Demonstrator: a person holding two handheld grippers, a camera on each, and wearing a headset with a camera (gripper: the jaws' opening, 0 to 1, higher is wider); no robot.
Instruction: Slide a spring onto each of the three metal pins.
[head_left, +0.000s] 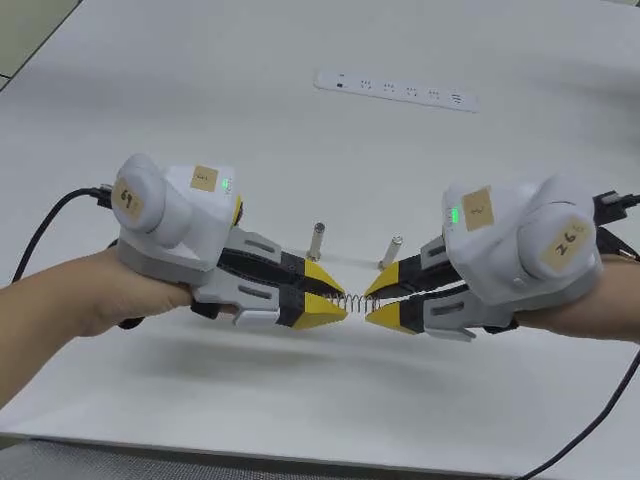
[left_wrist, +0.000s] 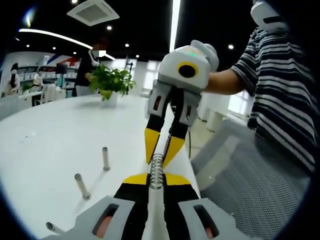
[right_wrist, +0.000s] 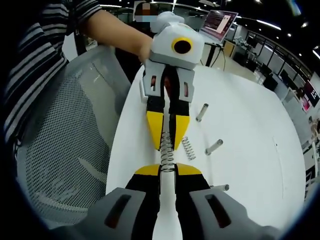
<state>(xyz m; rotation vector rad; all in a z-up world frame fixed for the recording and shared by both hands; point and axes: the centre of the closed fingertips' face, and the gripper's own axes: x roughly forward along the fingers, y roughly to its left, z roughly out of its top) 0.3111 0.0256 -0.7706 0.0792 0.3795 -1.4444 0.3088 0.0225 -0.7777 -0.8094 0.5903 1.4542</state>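
A short metal spring (head_left: 358, 299) hangs level above the white table (head_left: 300, 120), stretched between my two grippers. My left gripper (head_left: 343, 302) is shut on its left end and my right gripper (head_left: 370, 303) is shut on its right end, yellow tips nearly meeting. In the left gripper view the spring (left_wrist: 156, 171) sits between my own jaws. Three metal pins (left_wrist: 105, 158) (left_wrist: 81, 185) (left_wrist: 50, 227) stand on the table beyond. A second spring (right_wrist: 188, 148) lies loose on the table near the pins (right_wrist: 201, 112) (right_wrist: 214, 146).
A white power strip (head_left: 397, 90) lies at the far side of the table. A grey mesh chair (right_wrist: 65, 125) stands just off the table's near edge. Black cables (head_left: 40, 235) trail from both grippers.
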